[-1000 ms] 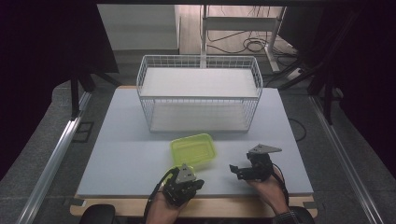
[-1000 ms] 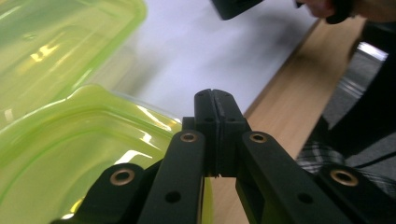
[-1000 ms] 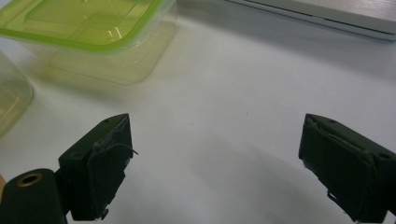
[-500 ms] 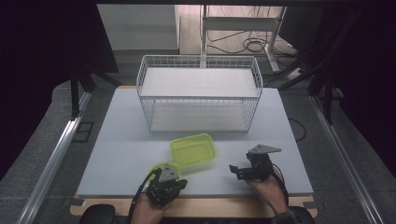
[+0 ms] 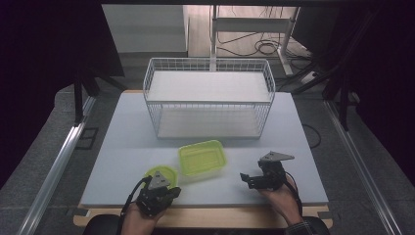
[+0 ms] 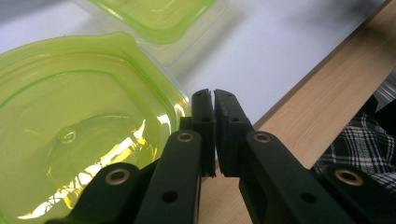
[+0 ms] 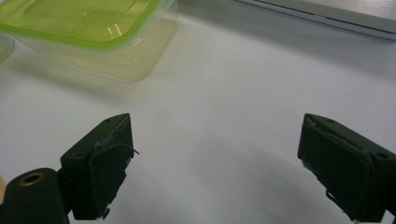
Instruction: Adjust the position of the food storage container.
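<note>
1. Clearly, 2 green pieces sit near the bench's front edge: a rectangular clear plastic container with a yellow-green lid (image 5: 202, 157) at mid-front, and a round translucent green plastic lid (image 5: 160, 174) just left of it, toward the front-left.
2. Left gripper (image 5: 157, 192) hovers by the round lid's near rim, jaws clenched together with nothing between them.
3. Right gripper (image 5: 254, 180) rests near the front-right edge, jaws spread wide and empty, well apart from the container.
4. White wire basket rack (image 5: 208, 98) at the bench's back edge holds nothing.
5. Judging from this, neither piece is lifted or stowed; grasping and placing remain.
</note>
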The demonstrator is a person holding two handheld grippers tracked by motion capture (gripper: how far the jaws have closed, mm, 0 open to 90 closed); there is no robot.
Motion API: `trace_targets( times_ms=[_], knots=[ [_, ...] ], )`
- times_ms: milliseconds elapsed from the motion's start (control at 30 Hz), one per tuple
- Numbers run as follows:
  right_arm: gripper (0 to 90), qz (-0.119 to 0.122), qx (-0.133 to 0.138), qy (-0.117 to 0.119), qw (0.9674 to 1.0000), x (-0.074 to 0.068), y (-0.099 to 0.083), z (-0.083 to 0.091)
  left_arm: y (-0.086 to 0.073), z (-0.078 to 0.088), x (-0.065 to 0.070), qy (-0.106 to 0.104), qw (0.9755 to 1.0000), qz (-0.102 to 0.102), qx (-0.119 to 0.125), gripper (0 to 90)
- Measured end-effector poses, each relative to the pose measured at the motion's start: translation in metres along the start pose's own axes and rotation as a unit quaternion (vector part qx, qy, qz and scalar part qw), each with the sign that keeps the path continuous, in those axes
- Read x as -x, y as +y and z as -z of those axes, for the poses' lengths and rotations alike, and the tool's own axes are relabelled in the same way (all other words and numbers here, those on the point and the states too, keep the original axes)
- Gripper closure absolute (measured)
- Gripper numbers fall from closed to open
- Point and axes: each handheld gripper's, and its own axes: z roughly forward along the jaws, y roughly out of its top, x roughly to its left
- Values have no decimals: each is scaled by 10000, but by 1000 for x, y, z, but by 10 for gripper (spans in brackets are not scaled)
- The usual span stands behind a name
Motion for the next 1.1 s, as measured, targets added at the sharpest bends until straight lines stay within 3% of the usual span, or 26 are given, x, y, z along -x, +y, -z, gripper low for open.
trace_targets(
  times_ms=[300, 433, 533, 667, 833, 967, 1100],
  knots=[
    [109, 16, -12, -1, 10000, 0, 0, -1, -1, 8, -30, 11, 9999, 75, -66, 878],
    [109, 21, -44, 0, 10000, -1, 0, -2, -3, 15, -52, 217, 9996, 156, -105, 877],
    [109, 25, -45, -1, 10000, -1, 0, -2, -4, 18, -61, 264, 9993, 234, -88, 878],
    [110, 28, -56, -1, 10000, -1, 0, -2, -6, 22, -86, 356, 9987, 373, 5, 879],
    [112, 21, -64, -2, 10000, -1, 0, -3, -6, 24, -103, 540, 9975, 453, 21, 881],
    [128, 21, -39, 23, 10000, -1, 0, -2, -6, 24, -105, 537, 9976, 432, 53, 879],
    [181, 6, -1, 50, 10000, -2, 1, -1, -1, 22, -96, 570, 9977, 339, 156, 877]
  ],
)
